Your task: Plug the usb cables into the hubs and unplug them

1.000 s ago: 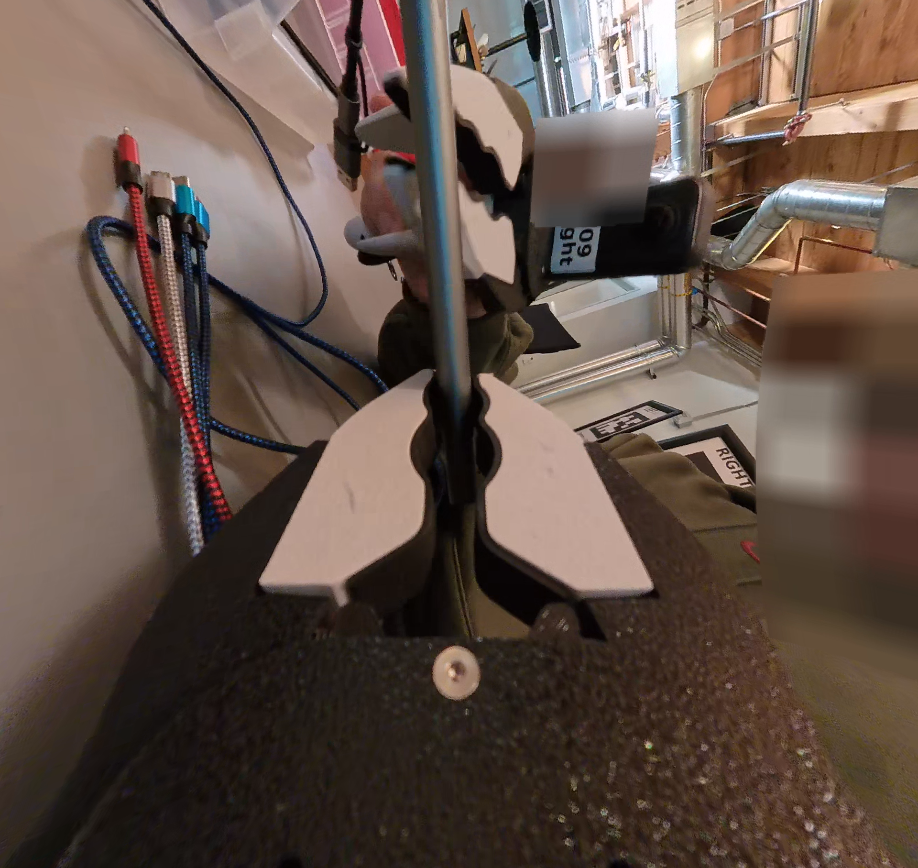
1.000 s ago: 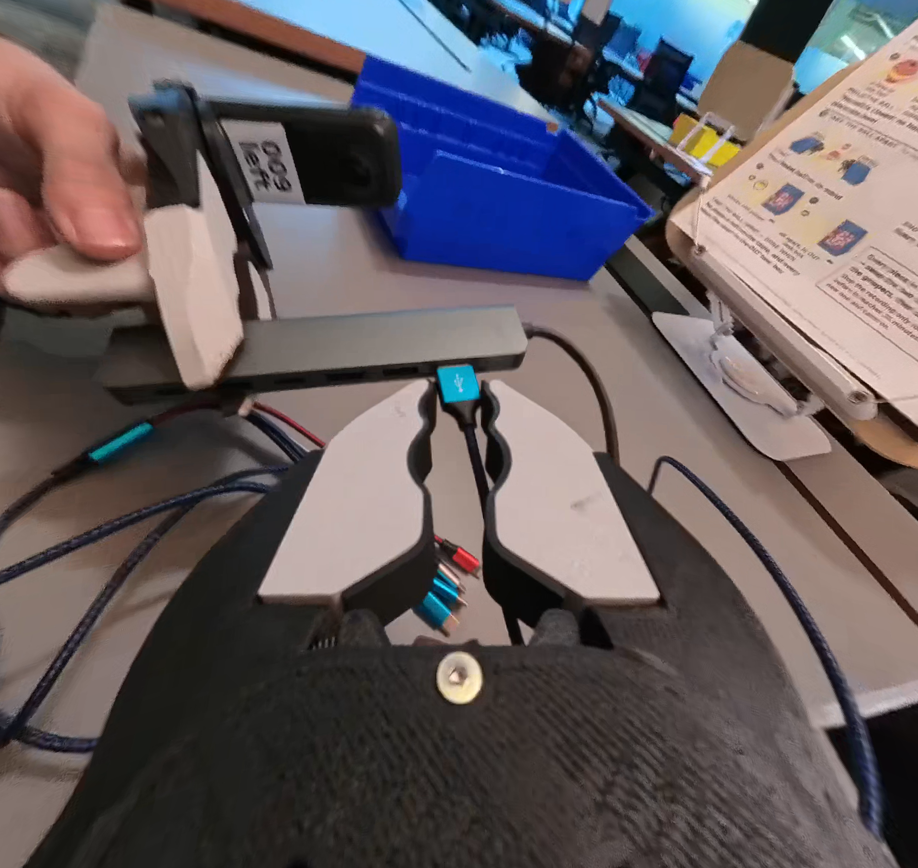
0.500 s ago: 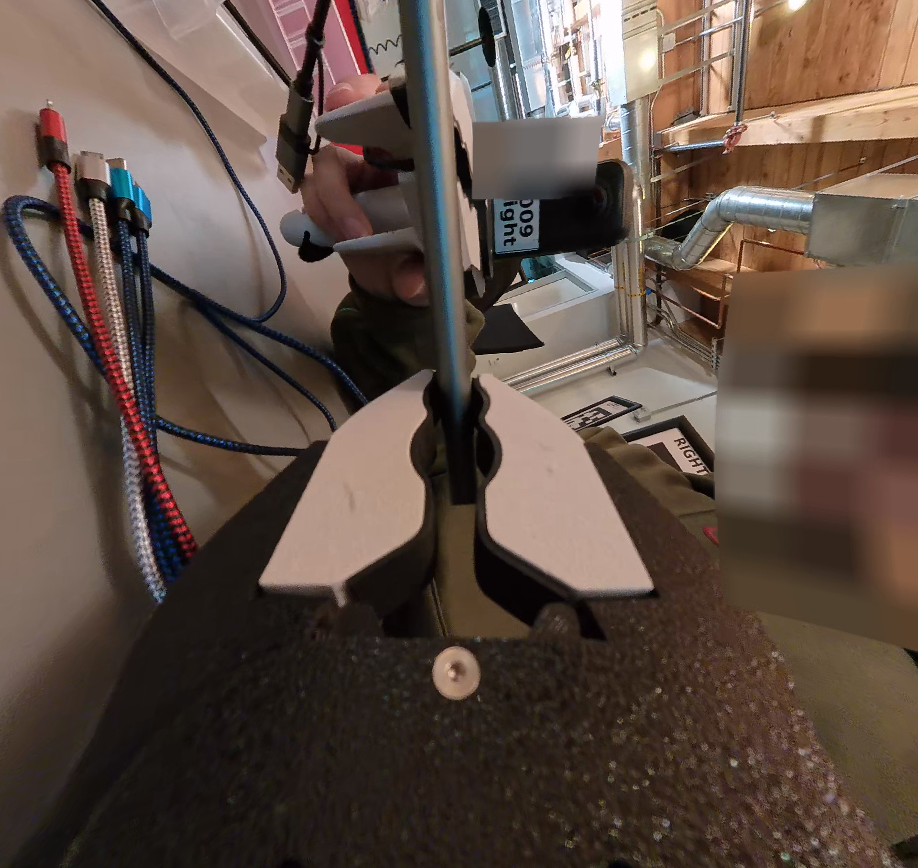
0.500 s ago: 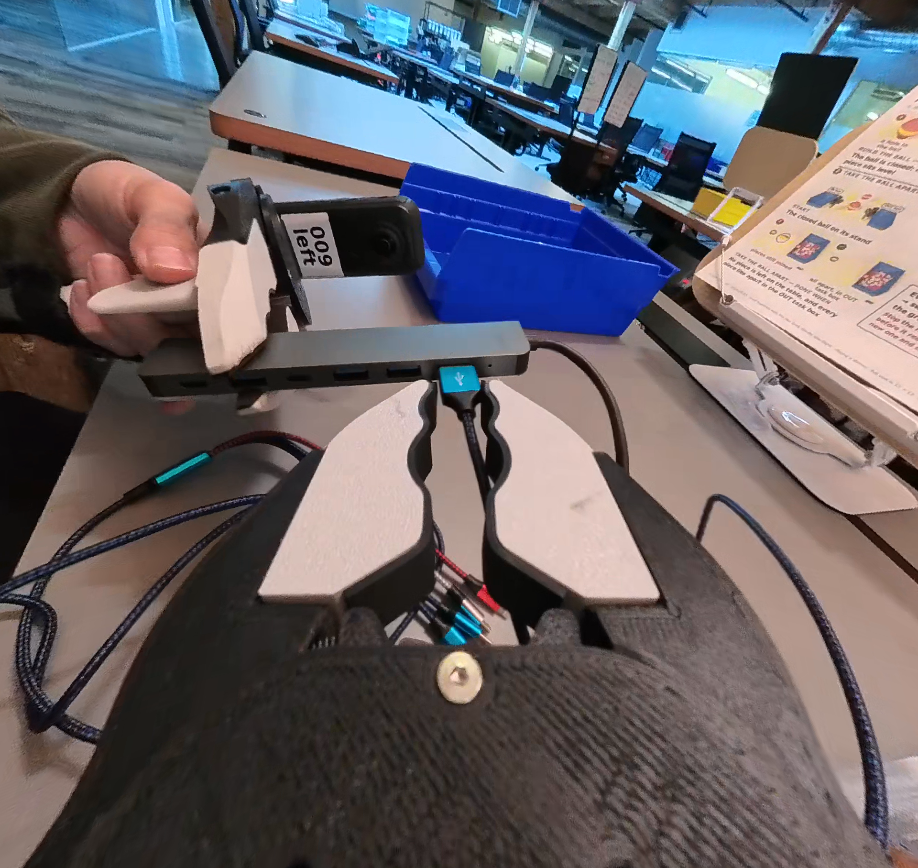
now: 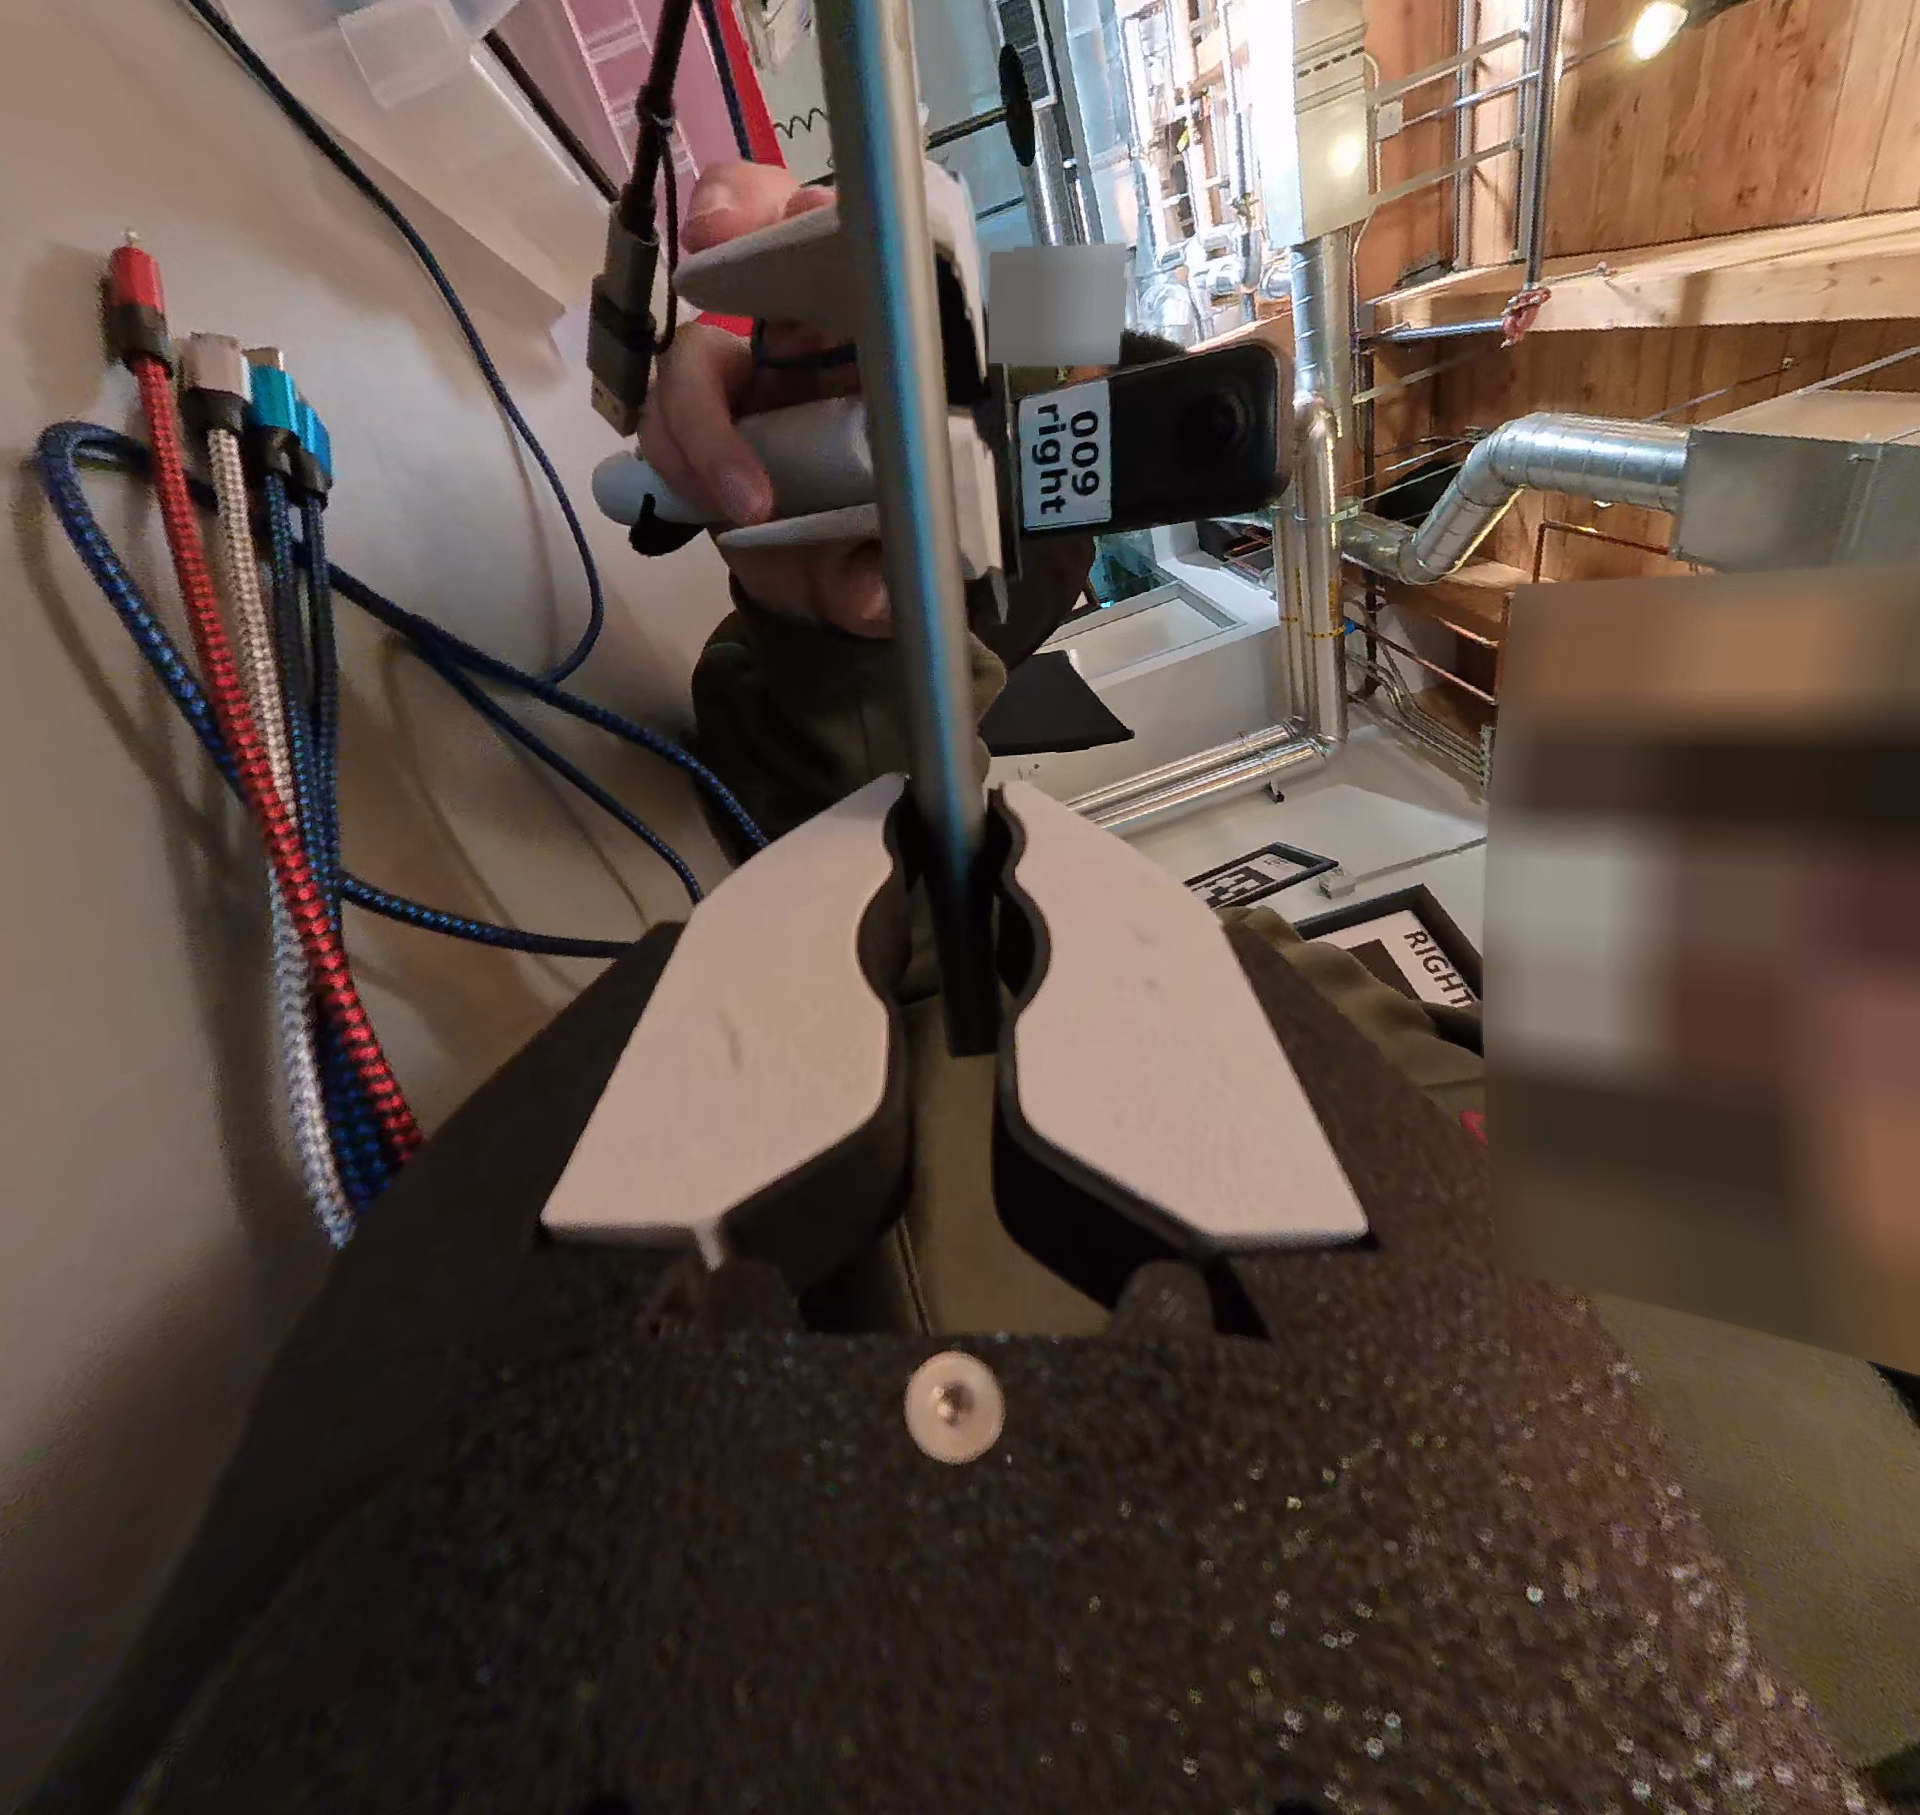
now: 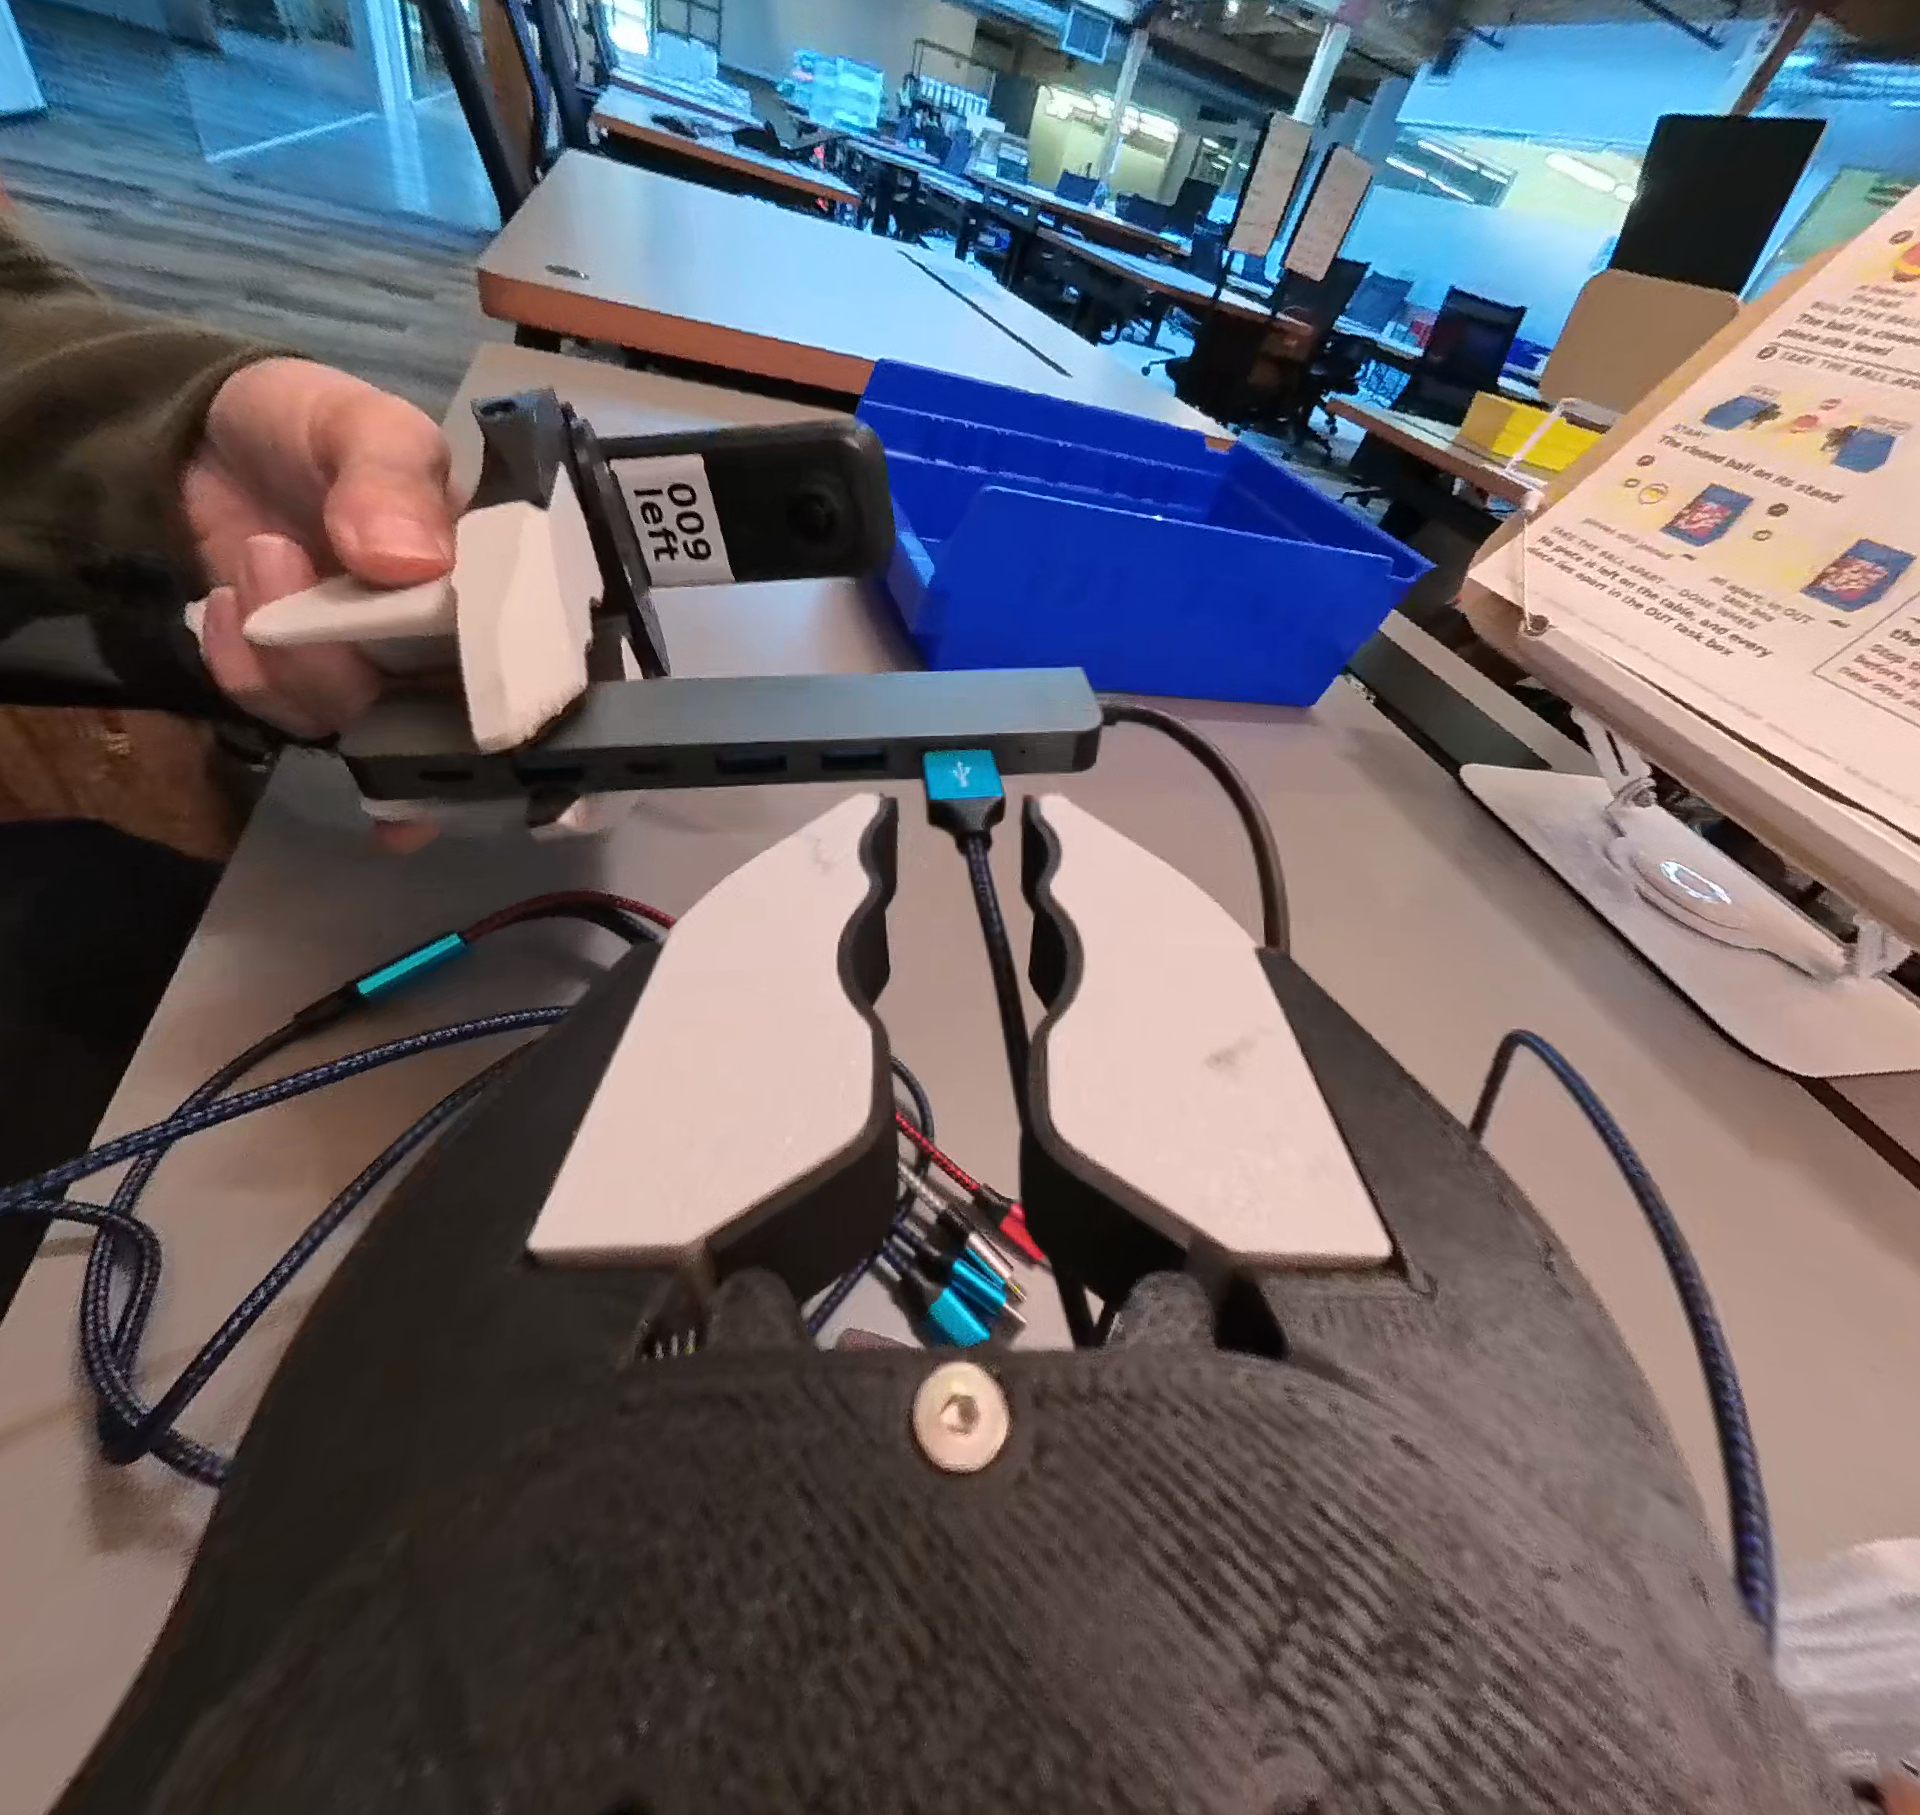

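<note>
A dark grey USB hub is held level above the table. My left gripper is shut on its left end; in the left wrist view the hub runs up edge-on from my shut left gripper. A teal USB plug on a blue braided cable sits in the hub's rightmost port. My right gripper is open, its fingers either side of that cable and apart from it. Loose red, silver and teal plugs lie on the table below it and show in the left wrist view.
The hub's black lead curves off its right end. A blue bin stands behind the hub. A printed sheet on a white stand is at the right. Blue braided cable loops lie at the left of the grey table. My right fingertips sit around 8 cm from my left ones.
My right gripper has opened and let go of the blue cable, leaving the teal plug in the hub. The left gripper still holds the hub.
</note>
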Demonstrator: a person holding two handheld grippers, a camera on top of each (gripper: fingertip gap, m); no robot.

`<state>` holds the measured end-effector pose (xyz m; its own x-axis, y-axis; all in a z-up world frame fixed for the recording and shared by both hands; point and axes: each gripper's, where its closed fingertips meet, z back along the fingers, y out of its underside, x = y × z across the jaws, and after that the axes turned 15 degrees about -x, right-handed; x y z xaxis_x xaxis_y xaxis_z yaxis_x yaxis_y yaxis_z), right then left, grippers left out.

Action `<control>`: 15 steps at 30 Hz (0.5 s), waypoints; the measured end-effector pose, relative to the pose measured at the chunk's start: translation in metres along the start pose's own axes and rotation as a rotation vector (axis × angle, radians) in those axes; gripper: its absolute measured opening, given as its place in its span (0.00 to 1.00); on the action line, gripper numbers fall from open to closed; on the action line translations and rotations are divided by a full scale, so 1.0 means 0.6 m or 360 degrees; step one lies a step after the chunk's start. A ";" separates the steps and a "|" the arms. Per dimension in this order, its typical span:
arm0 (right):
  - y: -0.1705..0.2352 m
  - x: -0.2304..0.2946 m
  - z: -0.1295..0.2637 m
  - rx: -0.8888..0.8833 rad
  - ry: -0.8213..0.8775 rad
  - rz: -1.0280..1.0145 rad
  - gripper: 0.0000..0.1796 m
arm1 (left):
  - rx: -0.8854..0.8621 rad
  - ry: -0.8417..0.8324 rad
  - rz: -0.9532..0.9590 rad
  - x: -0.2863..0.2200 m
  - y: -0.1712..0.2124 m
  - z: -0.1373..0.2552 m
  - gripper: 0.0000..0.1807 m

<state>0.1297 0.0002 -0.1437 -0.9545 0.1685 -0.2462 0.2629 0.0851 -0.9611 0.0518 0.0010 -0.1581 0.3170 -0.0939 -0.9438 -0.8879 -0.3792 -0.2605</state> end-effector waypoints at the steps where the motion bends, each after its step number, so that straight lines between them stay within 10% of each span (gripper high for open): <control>1: -0.001 0.000 -0.001 -0.0007 0.0008 0.0009 0.11 | 0.0002 -0.0008 -0.0011 0.000 0.000 0.000 0.06; 15: -0.001 0.009 -0.013 -0.0006 -0.0009 0.0011 0.08 | 0.0030 -0.0017 -0.0118 0.005 0.007 0.002 0.06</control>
<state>0.1257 0.0086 -0.1436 -0.9534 0.1638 -0.2534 0.2698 0.0875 -0.9589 0.0488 0.0003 -0.1621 0.3786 -0.0563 -0.9239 -0.8682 -0.3676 -0.3334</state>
